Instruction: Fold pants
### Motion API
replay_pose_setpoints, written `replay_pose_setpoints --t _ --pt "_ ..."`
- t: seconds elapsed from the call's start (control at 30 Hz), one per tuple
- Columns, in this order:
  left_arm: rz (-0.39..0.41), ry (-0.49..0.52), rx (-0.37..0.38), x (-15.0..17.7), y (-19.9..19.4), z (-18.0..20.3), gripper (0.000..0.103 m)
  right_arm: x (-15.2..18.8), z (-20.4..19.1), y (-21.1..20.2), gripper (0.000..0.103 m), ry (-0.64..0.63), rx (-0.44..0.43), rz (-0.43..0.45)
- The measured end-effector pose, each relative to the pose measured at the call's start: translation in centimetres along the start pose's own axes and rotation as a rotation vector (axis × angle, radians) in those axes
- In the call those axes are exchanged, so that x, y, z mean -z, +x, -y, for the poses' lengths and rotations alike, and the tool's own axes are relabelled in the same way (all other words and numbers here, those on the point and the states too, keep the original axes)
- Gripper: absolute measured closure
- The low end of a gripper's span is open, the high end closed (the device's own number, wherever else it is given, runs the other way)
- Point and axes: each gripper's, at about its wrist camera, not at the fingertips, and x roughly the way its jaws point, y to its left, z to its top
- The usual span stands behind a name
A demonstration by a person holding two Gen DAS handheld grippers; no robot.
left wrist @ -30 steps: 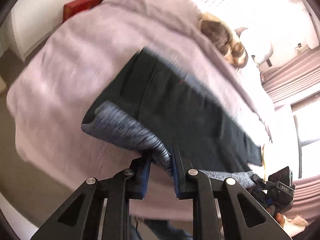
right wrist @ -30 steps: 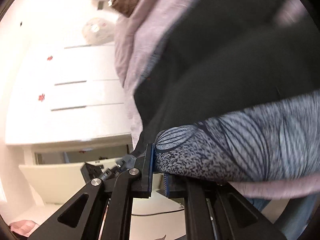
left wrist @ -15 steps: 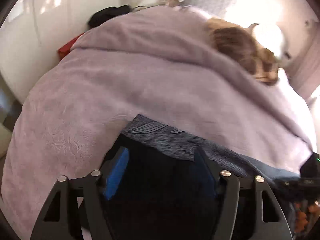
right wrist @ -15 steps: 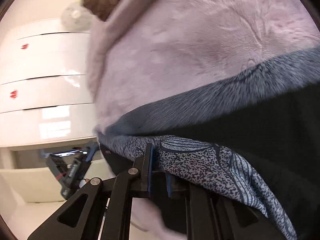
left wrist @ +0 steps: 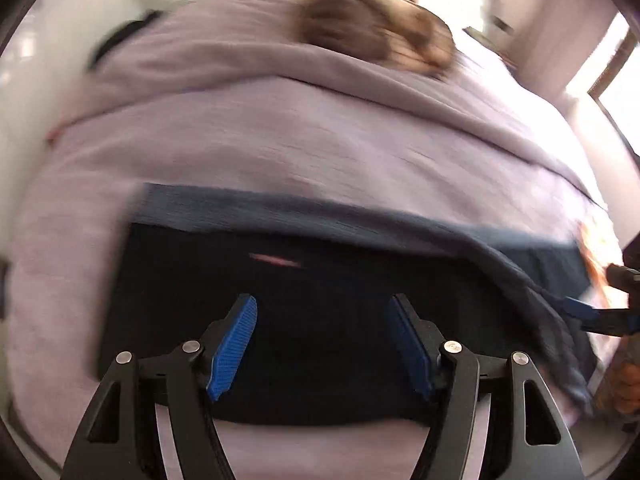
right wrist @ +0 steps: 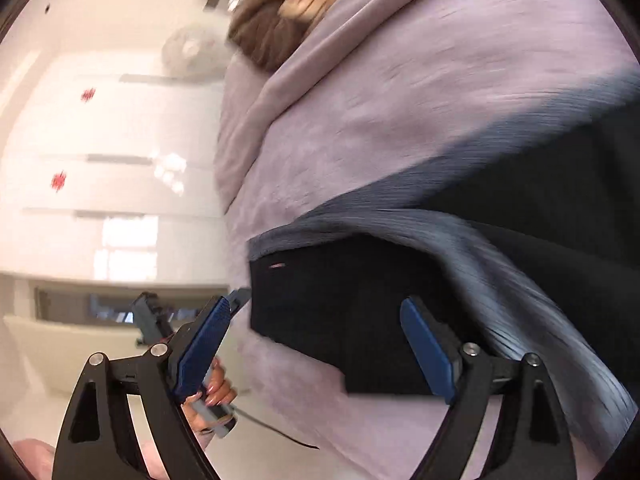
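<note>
The pants [left wrist: 320, 280] lie folded on the lilac blanket [left wrist: 280, 128], black side up, with a blue-grey patterned strip along the far edge. My left gripper [left wrist: 322, 300] hovers over their near half, open, with nothing pinched between its blue pads [left wrist: 234, 344]. In the right wrist view the pants [right wrist: 340, 300] show a square black corner and a patterned fold running off to the right. The jaws of my right gripper [right wrist: 314, 304] are opening over that corner and the cloth is free of them. The left gripper [right wrist: 148, 316] and the hand [right wrist: 216, 396] holding it show at lower left.
A brown fluffy thing [left wrist: 372, 28] lies at the far end of the bed. White cupboard fronts [right wrist: 100, 140] stand beyond the bed's edge. A bright window [left wrist: 616, 80] is at the right, and a dark item [left wrist: 120, 36] sits at the far left.
Both grippers carried the patterned edge across the bed and let it go, the left first. The pants now lie flat and both sets of jaws stand apart.
</note>
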Motion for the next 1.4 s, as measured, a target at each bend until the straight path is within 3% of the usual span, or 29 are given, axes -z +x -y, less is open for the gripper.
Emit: replay_pose_setpoints --t 0.13,0.3,0.43,0.53,0.67,0.77,0.8,0.83,0.87,1.0,1.17,1.3,1.37,1.4 --pt "-0.101 0.084 0.114 1.8 2.5 8.9 0.033 2.3 6.9 -7.5 0.013 0.168 0.120 0.149" --pt "-0.204 0.122 0.231 3.5 5.7 18.1 0.033 5.9 15.4 -15.5 0.014 0.300 0.262 0.197" --pt "-0.292 0.077 0.230 4.6 9.1 23.1 0.033 8.4 21.7 -20.0 0.017 0.389 0.267 0.153" --pt "-0.307 0.061 0.174 4.8 10.5 25.2 0.033 10.2 25.3 -19.8 0.024 0.485 0.143 0.090" --pt "-0.313 0.056 0.114 5.4 10.7 26.4 0.033 12.1 28.3 -18.4 0.039 0.561 -0.001 -0.029" --pt "-0.314 0.047 0.093 5.6 11.0 27.2 0.033 12.3 28.4 -18.4 0.092 0.566 -0.093 -0.024" --pt "-0.313 0.040 0.090 5.5 11.2 27.6 0.038 12.2 28.1 -19.0 0.092 0.551 -0.114 -0.012" --pt "-0.311 0.031 0.097 5.3 11.3 27.9 0.050 11.4 27.3 -19.7 0.092 0.526 -0.156 0.008" --pt "-0.311 0.011 0.106 5.0 11.1 28.2 0.054 10.3 26.3 -20.7 0.092 0.494 -0.183 0.027" --pt "-0.249 -0.039 0.122 2.8 10.2 29.0 0.055 3.3 23.6 -23.8 0.092 0.378 -0.232 0.079" --pt "-0.146 -0.047 0.100 -1.9 10.9 31.1 0.055 -9.1 22.6 -25.3 0.092 0.261 -0.252 0.100" --pt "-0.077 -0.079 0.034 -6.5 13.5 31.1 0.054 -16.9 24.6 -23.1 0.091 0.246 -0.172 0.066" --pt "-0.062 -0.084 -0.011 -8.3 14.5 30.7 0.050 -20.1 25.4 -20.7 0.085 0.215 -0.055 0.010" --pt "-0.055 -0.081 -0.035 -8.8 14.5 30.3 0.044 -20.9 25.6 -19.7 0.077 0.208 0.005 -0.014"
